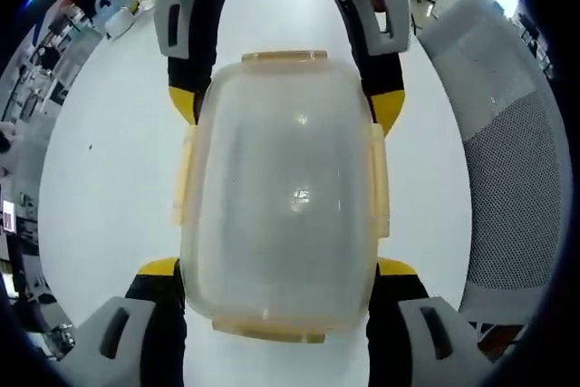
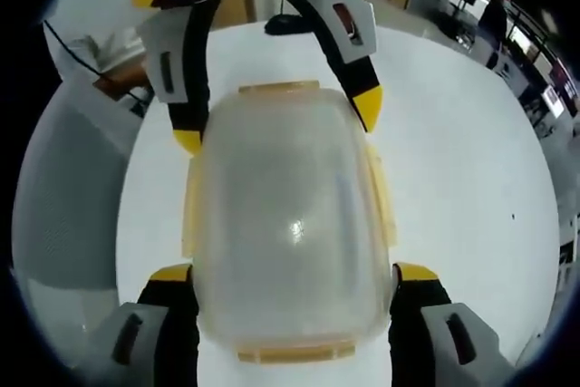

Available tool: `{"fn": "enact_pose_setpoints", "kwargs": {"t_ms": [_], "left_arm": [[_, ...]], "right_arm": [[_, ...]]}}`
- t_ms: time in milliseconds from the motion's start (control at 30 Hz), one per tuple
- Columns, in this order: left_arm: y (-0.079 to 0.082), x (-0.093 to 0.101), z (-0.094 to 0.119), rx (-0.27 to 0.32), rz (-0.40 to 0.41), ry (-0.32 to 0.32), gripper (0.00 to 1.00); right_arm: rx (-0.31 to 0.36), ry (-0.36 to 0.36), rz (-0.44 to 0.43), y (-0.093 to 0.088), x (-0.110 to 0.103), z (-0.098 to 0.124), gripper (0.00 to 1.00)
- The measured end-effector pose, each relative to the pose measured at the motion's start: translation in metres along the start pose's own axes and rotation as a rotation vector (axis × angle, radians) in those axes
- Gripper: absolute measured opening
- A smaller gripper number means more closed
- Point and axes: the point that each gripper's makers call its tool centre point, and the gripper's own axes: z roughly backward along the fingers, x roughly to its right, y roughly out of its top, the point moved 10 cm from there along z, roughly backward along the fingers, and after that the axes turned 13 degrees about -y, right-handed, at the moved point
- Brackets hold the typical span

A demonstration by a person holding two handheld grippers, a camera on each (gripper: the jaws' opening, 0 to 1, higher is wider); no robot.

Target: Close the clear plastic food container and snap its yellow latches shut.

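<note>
The clear plastic container (image 1: 281,188) lies on the white table (image 1: 109,188) with its lid on, and I look down on it. Yellow latches (image 1: 379,178) run along its long sides and both ends; the side ones stand slightly out from the wall. My left gripper (image 1: 277,269) straddles the near end, its yellow-tipped fingers (image 1: 396,267) against both sides. The right gripper (image 1: 285,104) holds the far end the same way. In the right gripper view the container (image 2: 290,224) sits between my right gripper (image 2: 293,274) and the left gripper (image 2: 276,120).
A grey mesh chair back (image 1: 507,151) stands past the table's right edge, and shows as a grey chair (image 2: 63,197) in the right gripper view. Shelves with clutter (image 1: 54,52) lie beyond the table. White tabletop (image 2: 462,160) surrounds the container.
</note>
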Motion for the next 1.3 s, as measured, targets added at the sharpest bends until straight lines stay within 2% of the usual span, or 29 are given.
{"fn": "enact_pose_setpoints", "kwargs": {"t_ms": [633, 833, 1000, 1167, 1300], "left_arm": [[-0.001, -0.027, 0.004, 0.006, -0.003, -0.001, 0.83], [0.001, -0.035, 0.004, -0.016, -0.009, -0.003, 0.83], [-0.001, -0.044, 0.005, 0.004, -0.007, -0.002, 0.83], [-0.001, -0.047, 0.005, 0.023, -0.002, -0.002, 0.83], [-0.001, -0.047, 0.004, 0.010, -0.001, 0.001, 0.83]], "right_arm": [[-0.003, 0.001, -0.003, 0.003, 0.024, -0.007, 0.88], [-0.004, -0.004, -0.011, 0.004, 0.033, -0.009, 0.89], [0.000, -0.004, -0.013, 0.004, 0.041, -0.011, 0.89], [-0.005, -0.001, -0.008, 0.004, 0.044, -0.012, 0.89], [-0.009, -0.001, -0.008, 0.004, 0.044, -0.013, 0.89]]}}
